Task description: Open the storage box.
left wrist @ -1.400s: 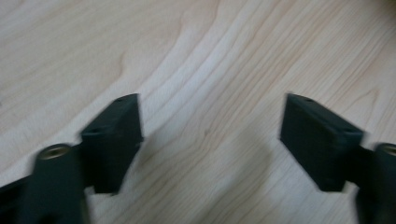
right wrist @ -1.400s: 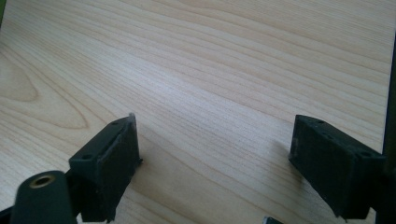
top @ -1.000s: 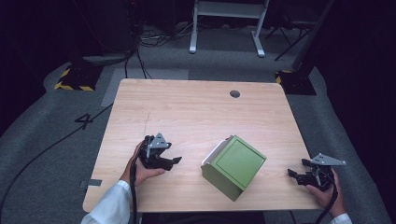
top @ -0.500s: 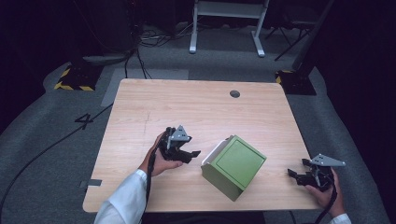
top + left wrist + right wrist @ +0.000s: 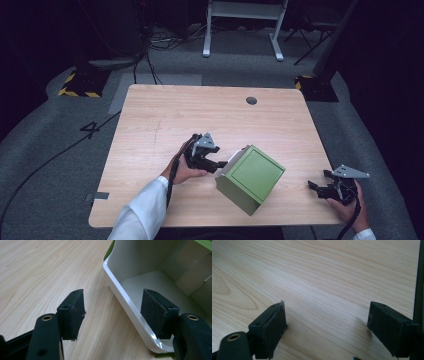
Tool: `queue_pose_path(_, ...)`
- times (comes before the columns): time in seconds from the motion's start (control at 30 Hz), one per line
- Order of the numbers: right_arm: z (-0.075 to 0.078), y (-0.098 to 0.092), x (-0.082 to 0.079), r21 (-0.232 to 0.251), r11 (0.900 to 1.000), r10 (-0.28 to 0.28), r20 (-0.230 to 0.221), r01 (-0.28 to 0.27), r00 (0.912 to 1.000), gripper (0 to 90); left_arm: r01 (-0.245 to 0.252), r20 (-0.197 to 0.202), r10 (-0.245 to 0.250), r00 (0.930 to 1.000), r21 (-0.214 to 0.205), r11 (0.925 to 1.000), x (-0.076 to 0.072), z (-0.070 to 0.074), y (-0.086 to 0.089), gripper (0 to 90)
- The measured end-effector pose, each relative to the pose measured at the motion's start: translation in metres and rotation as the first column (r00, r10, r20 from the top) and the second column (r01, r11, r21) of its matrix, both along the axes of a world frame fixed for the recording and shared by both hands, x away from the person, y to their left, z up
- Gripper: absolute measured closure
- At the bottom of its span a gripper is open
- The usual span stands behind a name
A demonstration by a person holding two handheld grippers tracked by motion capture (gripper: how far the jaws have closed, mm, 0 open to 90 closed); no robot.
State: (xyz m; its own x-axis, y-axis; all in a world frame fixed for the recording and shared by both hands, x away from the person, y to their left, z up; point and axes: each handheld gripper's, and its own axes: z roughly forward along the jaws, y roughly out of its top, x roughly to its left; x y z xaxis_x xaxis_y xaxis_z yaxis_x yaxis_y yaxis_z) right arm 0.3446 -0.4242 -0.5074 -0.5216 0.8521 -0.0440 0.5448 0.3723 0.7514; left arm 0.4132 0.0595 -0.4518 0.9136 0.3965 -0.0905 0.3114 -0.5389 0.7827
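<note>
Green box: a boxy container (image 5: 250, 178) with a flat olive-green lid panel, lying tilted on the near middle of the table, its open side turned left.
Box inside: smooth glossy white plastic with a rounded rim (image 5: 125, 300); a tan cardboard-like flap sits deep within at the right.
Left gripper: the left gripper (image 5: 216, 163) is just left of the box, jaws spread wide; in the left gripper view one black jaw is inside the white opening and the other is outside over bare wood, so they straddle the rim without touching it.
Jaw pads: matte black, rectangular, slightly rough, with frayed edges.
Left hand: the left hand (image 5: 185, 170) holds the gripper body; a white sleeve (image 5: 142, 215) runs to the near edge.
Right gripper: the right gripper (image 5: 320, 187) is near the table's right near corner, well apart from the box, jaws spread over empty wood.
Table: pale wood-grain top (image 5: 200, 115), rectangular, with a small round dark hole (image 5: 251, 100) near the far edge.
</note>
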Motion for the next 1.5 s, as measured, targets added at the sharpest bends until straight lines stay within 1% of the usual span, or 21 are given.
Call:
queue_pose_path(0.03, 0.0, 0.0, 0.0, 0.0, 1.0, 0.0, 0.0, 0.0, 1.0, 15.3, 0.0, 0.0, 0.0, 1.0, 0.0, 1.0, 0.0, 0.0, 0.0, 35.9)
queue_pose_path(0.07, 0.0, 0.0, 0.0, 0.001, 1.0, 0.001, -0.001, -0.001, 1.0, 15.4, 0.004, -0.001, -0.004, 1.0, 0.011, 0.9999, 0.0, -0.002, -0.002, 35.9)
queue_pose_path(0.1, 0.0, -0.001, 0.0, 0.002, 1.0, 0.005, -0.003, -0.005, 1.0, 15.5, 0.012, -0.014, -0.012, 0.9998, 0.015, 0.9998, 0.002, -0.005, -0.005, 35.6)
queue_pose_path(0.13, 0.0, -0.001, 0.0, 0.002, 1.0, 0.005, -0.003, -0.005, 1.0, 15.5, 0.012, -0.014, -0.012, 0.9998, 0.015, 0.9998, 0.002, -0.005, -0.005, 35.6)
queue_pose_path(0.17, 0.0, -0.001, 0.0, 0.002, 1.0, 0.004, -0.002, -0.004, 1.0, 15.5, 0.02, -0.029, -0.019, 0.9994, 0.02, 0.9996, 0.003, -0.008, -0.007, 35.6)
queue_pose_path(0.33, 0.0, -0.001, 0.0, 0.002, 1.0, 0.004, -0.002, -0.004, 1.0, 15.5, 0.028, -0.036, -0.027, 0.999, 0.023, 0.9993, 0.005, -0.01, -0.009, 35.3)
queue_pose_path(0.37, 0.0, -0.001, 0.0, 0.004, 1.0, 0.004, -0.004, -0.004, 1.0, 15.5, 0.019, -0.044, -0.018, 0.9989, 0.036, 0.9992, 0.004, -0.011, -0.011, 35.2)
queue_pose_path(0.47, 0.0, 0.0, 0.0, 0.0, 1.0, 0.004, 0.0, -0.004, 1.0, 15.5, 0.036, -0.049, -0.033, 0.9982, 0.049, 0.9982, 0.003, -0.013, -0.014, 37.3)
queue_pose_path(0.5, 0.0, 0.0, 0.0, 0.0, 1.0, 0.005, 0.001, -0.005, 1.0, 15.5, 0.043, -0.058, -0.04, 0.9975, 0.056, 0.9975, 0.003, -0.015, -0.015, 37.3)
queue_pose_path(0.53, 0.0, -0.001, 0.0, 0.004, 1.0, 0.005, -0.005, -0.005, 1.0, 15.5, 0.061, -0.078, -0.057, 0.9953, 0.048, 0.997, 0.006, -0.018, -0.015, 39.2)
queue_pose_path(0.57, 0.0, -0.001, 0.0, 0.004, 1.0, 0.005, -0.005, -0.005, 1.0, 15.5, 0.064, -0.087, -0.06, 0.9944, 0.042, 0.997, 0.007, -0.019, -0.014, 40.4)
queue_pose_path(0.6, 0.0, -0.001, 0.0, 0.004, 1.0, 0.005, -0.005, -0.005, 1.0, 15.5, 0.064, -0.087, -0.06, 0.9944, 0.042, 0.997, 0.007, -0.019, -0.014, 41.1)
queue_pose_path(0.63, 0.0, -0.001, 0.0, 0.001, 1.0, 0.004, -0.002, -0.004, 1.0, 15.5, 0.063, -0.097, -0.059, 0.9935, 0.037, 0.9973, 0.008, -0.019, -0.011, 42.4)
queue_pose_path(0.87, 0.0, 0.0, 0.0, 0.0, 1.0, 0.004, 0.0, -0.004, 1.0, 15.5, 0.053, -0.09, -0.049, 0.9947, 0.047, 0.9975, 0.011, -0.018, 0.0, 53.1)
queue_pose_path(0.97, 0.0, 0.0, 0.0, 0.001, 1.0, 0.004, 0.0, -0.004, 1.0, 15.4, 0.054, -0.101, -0.05, 0.9937, 0.035, 0.9979, 0.014, -0.019, 0.006, 54.6)
queue_pose_path(1.03, 0.0, 0.0, 0.0, 0.001, 1.0, 0.003, 0.0, -0.003, 1.0, 15.4, 0.052, -0.108, -0.049, 0.9929, 0.029, 0.9982, 0.017, -0.02, 0.009, 57.4)
queue_pose_path(1.17, 0.0, 0.0, 0.0, -0.001, 1.0, 0.004, 0.0, -0.004, 1.0, 15.4, 0.047, -0.11, -0.044, 0.9929, 0.024, 0.9986, 0.02, -0.021, 0.014, 57.7)
queue_pose_path(1.23, 0.0, 0.0, 0.0, -0.001, 1.0, 0.003, 0.001, -0.003, 1.0, 15.4, 0.042, -0.114, -0.041, 0.9927, 0.01, 0.9991, 0.022, -0.023, 0.017, 58.4)
queue_pose_path(1.33, 0.0, 0.0, 0.0, -0.003, 1.0, 0.004, 0.004, -0.004, 1.0, 15.4, 0.044, -0.119, -0.042, 0.992, 0.016, 0.9989, 0.024, -0.024, 0.021, 58.4)
queue_pose_path(1.37, 0.0, 0.0, 0.0, -0.005, 1.0, 0.004, 0.005, -0.004, 1.0, 15.4, 0.04, -0.114, -0.037, 0.9928, 0.022, 0.999, 0.024, -0.024, 0.022, 58.4)
queue_pose_path(1.5, 0.0, 0.0, 0.0, -0.003, 1.0, 0.004, 0.004, -0.004, 1.0, 15.4, 0.02, -0.117, -0.018, 0.9929, 0.02, 0.9996, 0.027, -0.025, 0.032, 58.6)
